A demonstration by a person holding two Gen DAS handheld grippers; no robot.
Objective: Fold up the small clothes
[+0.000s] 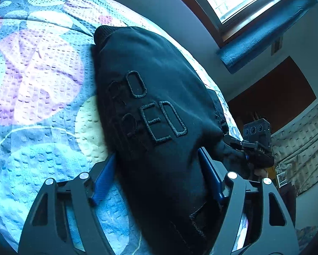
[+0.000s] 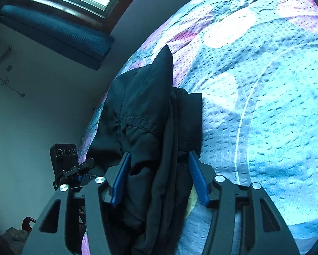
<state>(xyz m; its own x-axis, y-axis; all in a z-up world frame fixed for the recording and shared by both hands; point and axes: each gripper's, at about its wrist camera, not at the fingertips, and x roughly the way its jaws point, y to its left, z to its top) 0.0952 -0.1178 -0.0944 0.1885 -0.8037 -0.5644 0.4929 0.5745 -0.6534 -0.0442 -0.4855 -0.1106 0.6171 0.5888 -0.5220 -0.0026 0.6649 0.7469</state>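
Both grippers, left gripper (image 1: pixel 156 170) and right gripper (image 2: pixel 159 174), pinch the soft black top (image 1: pixel 150 106) with stitched letters above the bumpy, flowery bedcover (image 1: pixel 42 74).

In the left wrist view, the space between the left gripper (image 1: pixel 156 176) fingers is filled by the black garment (image 1: pixel 150 110), which runs from 6 o'clock up to 11 o'clock. Open bedspread (image 1: pixel 37 80) is seen from 7 to 11 o'clock, unobstructed. At 3 to 4 o'clock the way is blocked by the right gripper (image 1: pixel 233 142), touching the garment's edge, with a wall behind it. In the right wrist view, the gap between the right gripper's fingers is likewise taken up by bunched cloth reaching toward 12 o'clock. Bare bedspread is offered from 1 to 5 o'clock. The left gripper (image 2: pixel 84 165) stands close at 8 o'clock, beside the bed's edge.
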